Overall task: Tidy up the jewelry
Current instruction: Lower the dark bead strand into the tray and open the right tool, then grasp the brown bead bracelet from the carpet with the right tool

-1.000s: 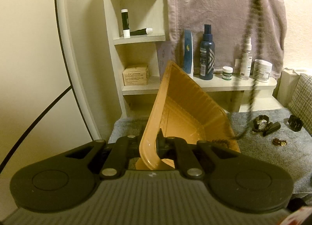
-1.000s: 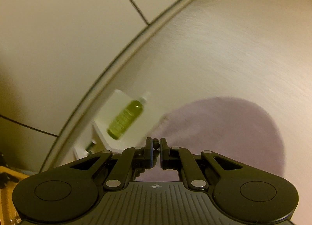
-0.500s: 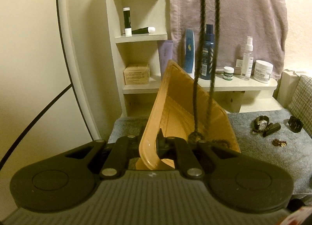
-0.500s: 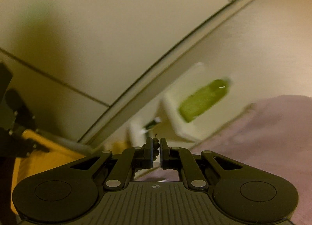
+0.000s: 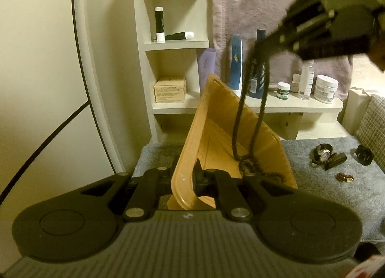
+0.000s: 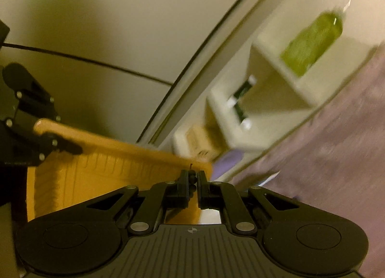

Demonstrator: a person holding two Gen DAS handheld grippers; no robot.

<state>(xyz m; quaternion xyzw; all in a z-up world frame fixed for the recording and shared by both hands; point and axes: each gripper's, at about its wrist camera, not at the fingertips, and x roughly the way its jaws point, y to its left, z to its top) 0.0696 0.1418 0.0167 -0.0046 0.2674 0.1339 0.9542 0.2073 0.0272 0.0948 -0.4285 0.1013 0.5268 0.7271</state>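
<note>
The left gripper pinches the tan tray's rim, tilting it as a chute; the right gripper, fingers clamped, dangles a beaded necklace into it from one o'clock

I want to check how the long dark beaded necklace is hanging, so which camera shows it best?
The left wrist view. There the long dark beaded necklace hangs as a full loop from the right gripper, its lower end coiling in the tilted orange plastic tray. The right wrist view shows only a few beads pinched between the closed jaws.
</note>
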